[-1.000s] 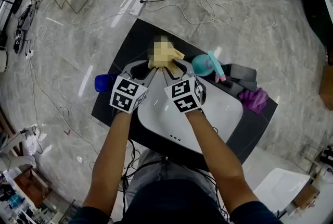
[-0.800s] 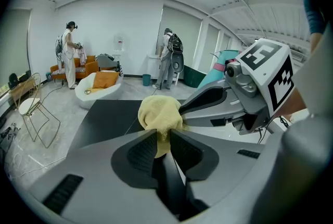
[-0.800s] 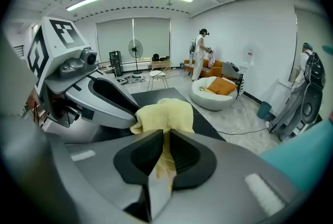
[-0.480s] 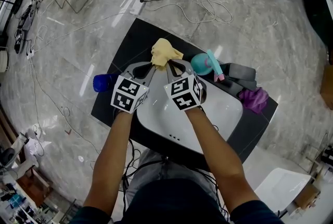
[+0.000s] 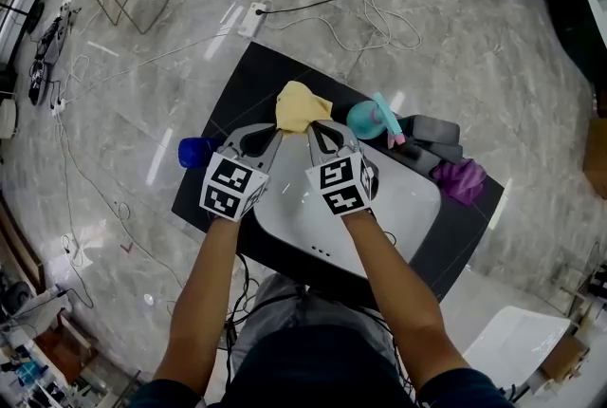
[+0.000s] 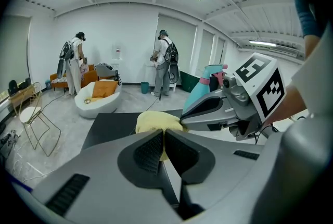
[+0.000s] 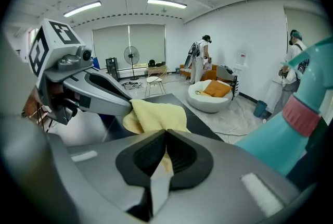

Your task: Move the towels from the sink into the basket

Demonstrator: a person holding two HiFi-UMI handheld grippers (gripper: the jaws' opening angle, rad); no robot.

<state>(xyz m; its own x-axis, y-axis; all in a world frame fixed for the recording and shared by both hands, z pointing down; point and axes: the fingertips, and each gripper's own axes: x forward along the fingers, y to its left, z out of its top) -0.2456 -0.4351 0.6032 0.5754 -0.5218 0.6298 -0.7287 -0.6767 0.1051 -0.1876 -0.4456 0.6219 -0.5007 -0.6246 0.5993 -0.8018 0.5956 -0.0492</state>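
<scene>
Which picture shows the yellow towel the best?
The right gripper view: the yellow towel fills the middle, close, with its folds plain. The left gripper view shows only a small hump of towel. The head view shows the towel small, from above.

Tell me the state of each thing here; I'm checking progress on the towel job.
Yellow towel: bunched, pinched by both grippers.
Left gripper: shut on the yellow towel.
Right gripper: jaws just closed onto the yellow towel, shut on it.
Purple towel: crumpled on the dark counter, beside the sink, untouched.
</scene>
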